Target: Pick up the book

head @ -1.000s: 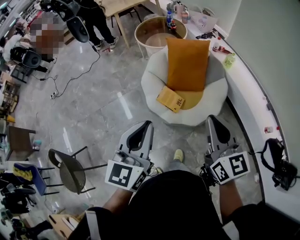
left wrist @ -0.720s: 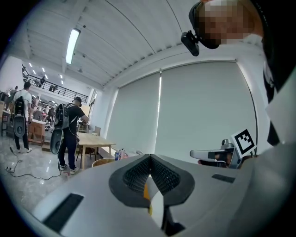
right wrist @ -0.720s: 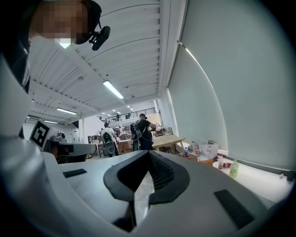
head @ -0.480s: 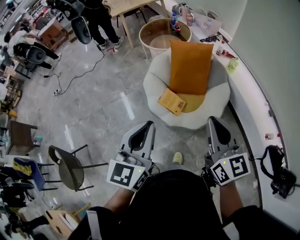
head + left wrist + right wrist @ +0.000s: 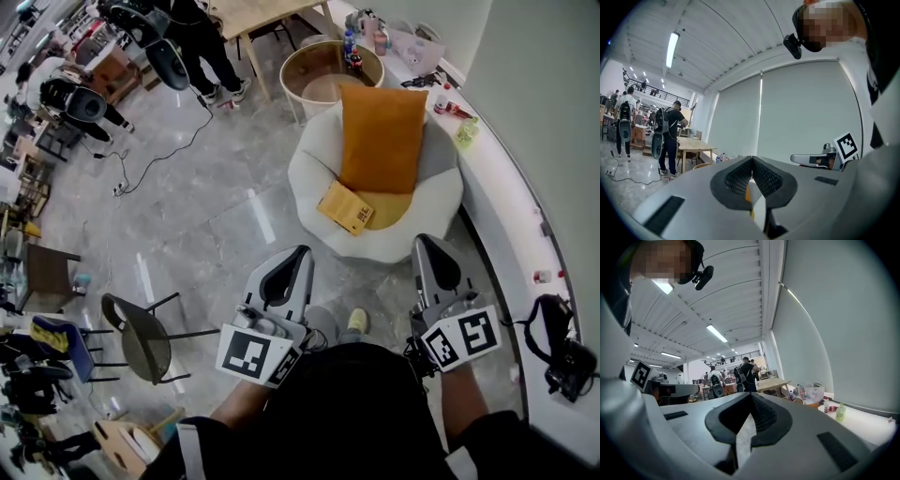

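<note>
The book (image 5: 345,208), thin with a yellow-orange cover, lies on the front of the seat of a white round armchair (image 5: 314,169), beside an upright orange cushion (image 5: 380,139). Both grippers are held level in front of my body, well short of the armchair. The left gripper (image 5: 300,251) points at the chair's front left and is shut with nothing in it; its pads (image 5: 740,176) meet at the tip. The right gripper (image 5: 424,240) points at the chair's front right, also shut and empty, with its jaws closed together (image 5: 751,394).
A round wooden side table (image 5: 328,70) with bottles stands behind the armchair. A white curved ledge (image 5: 497,187) runs along the right, with small items and a black device (image 5: 562,347). A grey chair (image 5: 141,337) is at the left. People stand at the back; cables (image 5: 150,155) cross the floor.
The armchair and book have come slightly nearer in the head view as both grippers moved a little forward. Both stay shut.
</note>
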